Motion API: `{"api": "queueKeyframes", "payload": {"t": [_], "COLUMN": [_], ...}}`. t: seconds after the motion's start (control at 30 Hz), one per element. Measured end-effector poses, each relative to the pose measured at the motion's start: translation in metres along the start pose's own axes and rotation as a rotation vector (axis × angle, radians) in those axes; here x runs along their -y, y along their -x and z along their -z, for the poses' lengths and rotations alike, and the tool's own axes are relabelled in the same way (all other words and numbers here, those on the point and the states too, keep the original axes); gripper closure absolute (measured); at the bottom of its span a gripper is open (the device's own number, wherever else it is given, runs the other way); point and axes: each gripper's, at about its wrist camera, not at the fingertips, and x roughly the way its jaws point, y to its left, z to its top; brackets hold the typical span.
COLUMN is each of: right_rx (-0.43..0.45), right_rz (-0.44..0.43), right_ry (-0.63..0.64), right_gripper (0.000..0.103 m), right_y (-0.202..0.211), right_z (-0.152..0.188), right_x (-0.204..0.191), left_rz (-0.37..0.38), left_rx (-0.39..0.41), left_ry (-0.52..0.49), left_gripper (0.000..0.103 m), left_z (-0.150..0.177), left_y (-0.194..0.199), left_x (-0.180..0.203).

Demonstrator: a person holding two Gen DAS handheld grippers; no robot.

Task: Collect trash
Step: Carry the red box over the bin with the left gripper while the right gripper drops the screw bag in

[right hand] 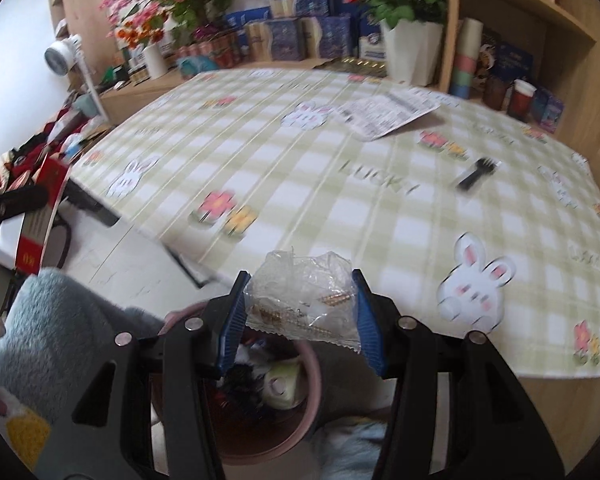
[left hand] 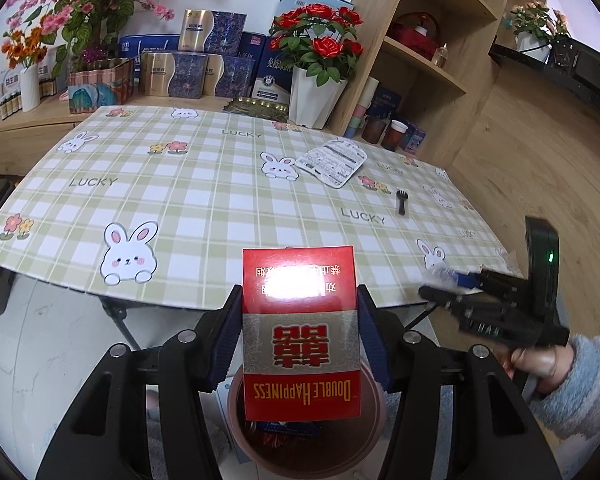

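My left gripper (left hand: 299, 332) is shut on a red Double Happiness cigarette box (left hand: 300, 332), held over a pink trash bin (left hand: 374, 420) below the table's near edge. My right gripper (right hand: 300, 312) is shut on a crumpled clear plastic wrapper (right hand: 304, 300), above the same pink bin (right hand: 312, 384), which holds trash. On the checked tablecloth (left hand: 204, 184) lie a printed white paper wrapper (left hand: 332, 162) and a small black plastic fork (left hand: 401, 201); both also show in the right wrist view, the wrapper (right hand: 384, 114) and the fork (right hand: 474, 174). The right gripper shows in the left view (left hand: 444, 284).
Boxes, flower pots and a white vase (left hand: 316, 96) stand behind the table. A wooden shelf unit (left hand: 420, 48) with cups stands at the right. The floor and table legs lie under the near table edge.
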Motion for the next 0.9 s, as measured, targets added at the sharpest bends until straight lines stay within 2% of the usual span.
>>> {"api": "queueKeyframes", "payload": {"t": [0.17, 0.4, 0.63, 0.67, 0.73, 0.77, 0.9], "right_rx": [-0.059, -0.166, -0.273, -0.269, -0.225, -0.205, -0.103], "right_rz": [-0.061, -0.110, -0.116, -0.112, -0.066, -0.047, 0.003], "right_ry": [-0.025, 0.013, 0.006, 0.009, 0.032, 0.039, 0.000], "right_gripper": [0.052, 0.052, 0.050, 0.047, 0.036, 0.026, 0.014], "right_y": [-0.025, -0.067, -0.097, -0.096, -0.088, -0.084, -0.057], "right_z": [0.023, 0.046, 0.059, 0.059, 0.055, 0.053, 0.038], "right_x": [-0.026, -0.062, -0.085, -0.086, -0.089, -0.090, -0.077], "left_rz": [-0.007, -0.014, -0.015, -0.015, -0.017, -0.018, -0.016], "left_rx": [-0.003, -0.016, -0.032, -0.032, -0.029, -0.027, -0.034], "left_ry": [0.017, 0.038, 0.065, 0.069, 0.074, 0.077, 0.090], "left_gripper": [0.050, 0.050, 0.050, 0.050, 0.050, 0.050, 0.050], "left_z": [0.008, 0.019, 0.028, 0.028, 0.029, 0.029, 0.031], "left_y": [0.005, 0.006, 0.002, 0.002, 0.003, 0.003, 0.001], "left_x": [-0.008, -0.015, -0.024, -0.026, -0.028, -0.029, -0.031]}}
